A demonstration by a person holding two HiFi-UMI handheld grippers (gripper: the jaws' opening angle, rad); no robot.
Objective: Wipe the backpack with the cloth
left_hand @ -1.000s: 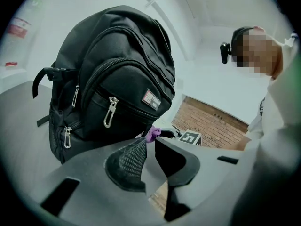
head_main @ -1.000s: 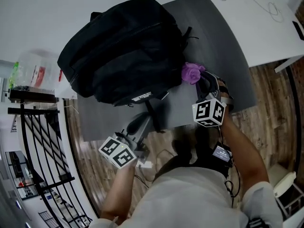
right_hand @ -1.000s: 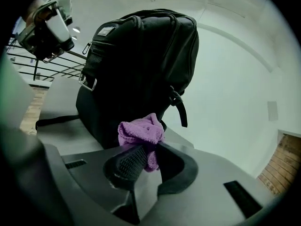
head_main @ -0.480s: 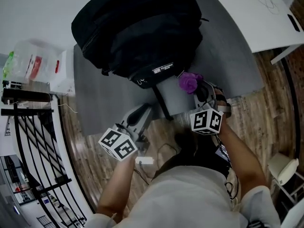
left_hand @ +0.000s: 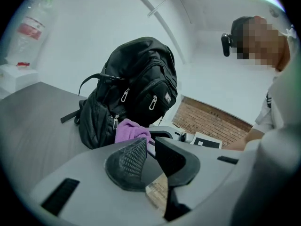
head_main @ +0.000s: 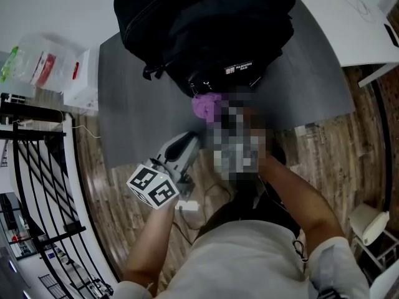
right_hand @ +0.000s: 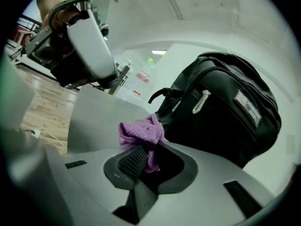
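Head view: the black fabric backpack [head_main: 206,30] lies on the far part of the dark grey tabletop [head_main: 131,111]. The crumpled purple microfibre cloth [head_main: 207,104] sits right at the backpack's near lower edge, below its white label. A mosaic patch covers the right gripper here. The left gripper [head_main: 187,141] hovers over the table's near edge, apart from the backpack. A clear plastic bag with red-and-white contents [head_main: 40,67] lies off to the left and a white desk [head_main: 349,23] stands at the upper right. A white charger with its cable [head_main: 187,205] rests on the wooden floor. None of these lies between cloth and backpack.

Left gripper view: its jaws stand slightly apart with nothing between them. Beyond them the backpack bulges upward, its metal zip pulls [left_hand: 124,95] facing this way and the cloth at its base.

Right gripper view: the right gripper [right_hand: 149,155] pinches the cloth by a low fold, with most of it bunched past the tips. The cloth is just beside the backpack's side; I cannot tell whether it touches. A black strap loop [right_hand: 162,95] sticks out right above the cloth.

The hold is on a small fold, so a stroke across the zip pulls or strap loop could probably snag the cloth and pull it free. With the left gripper not on the backpack, a firm push may simply slide the backpack across the smooth table.
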